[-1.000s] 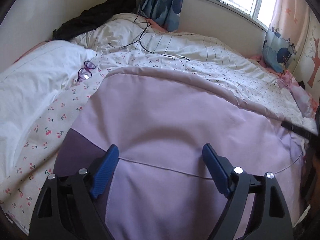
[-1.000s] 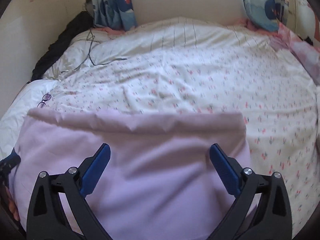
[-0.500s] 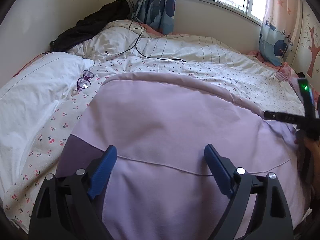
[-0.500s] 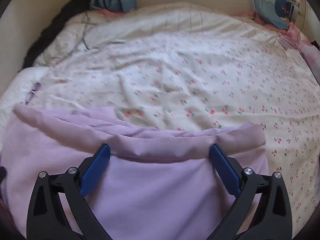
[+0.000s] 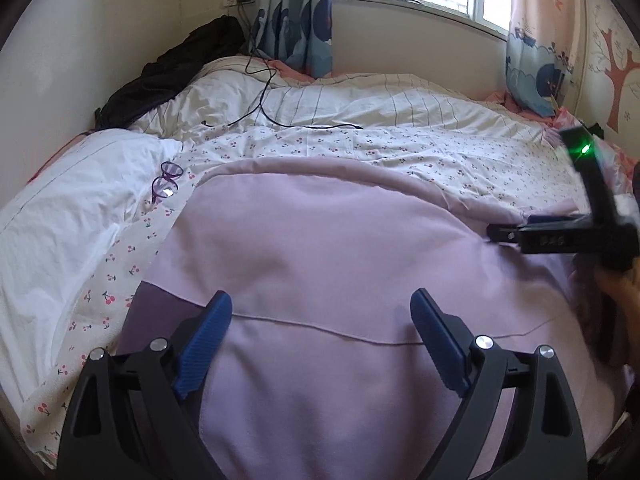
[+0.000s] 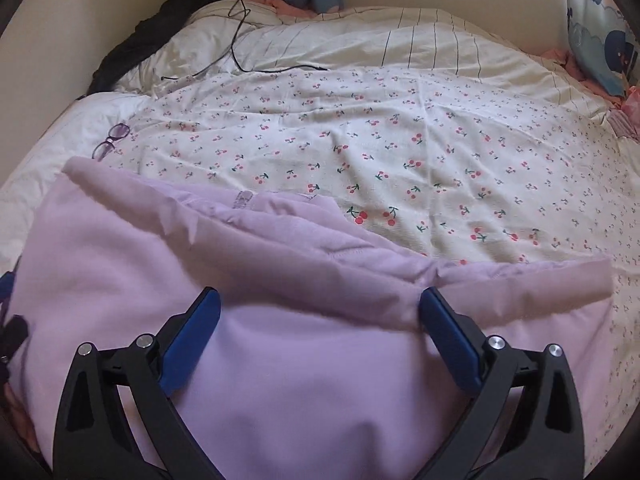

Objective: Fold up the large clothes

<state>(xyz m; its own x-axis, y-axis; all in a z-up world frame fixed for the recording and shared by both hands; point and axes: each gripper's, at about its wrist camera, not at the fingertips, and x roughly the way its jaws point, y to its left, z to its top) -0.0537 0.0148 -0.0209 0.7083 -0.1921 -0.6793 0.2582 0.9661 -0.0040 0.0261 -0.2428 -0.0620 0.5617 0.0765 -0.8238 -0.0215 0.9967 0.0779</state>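
A large lilac garment (image 5: 320, 248) lies spread on the bed, with a thin seam across it near me. My left gripper (image 5: 320, 304) hovers open just above the near part, with only flat cloth under its jaws. The far hem of the garment (image 6: 280, 360) is bunched into a thick roll in the right wrist view. My right gripper (image 6: 319, 298) stands open with its fingertips (image 6: 430, 304) at that roll, pressing on nothing. In the left wrist view the right gripper (image 5: 532, 232) shows at the right edge with a green light, a hand (image 5: 616, 292) behind it.
A cherry-print duvet (image 6: 400, 152) covers the bed beyond the garment. Purple glasses (image 5: 166, 182) lie left of the garment beside a white pillow (image 5: 60, 216). A black cable (image 5: 264, 108) and dark clothing (image 5: 176, 68) lie at the far left corner, curtains (image 5: 296, 20) behind them.
The right gripper has moved in over the garment's far hem, which went from flat to bunched. It has come into the left wrist view at the right edge. The left gripper has barely moved.
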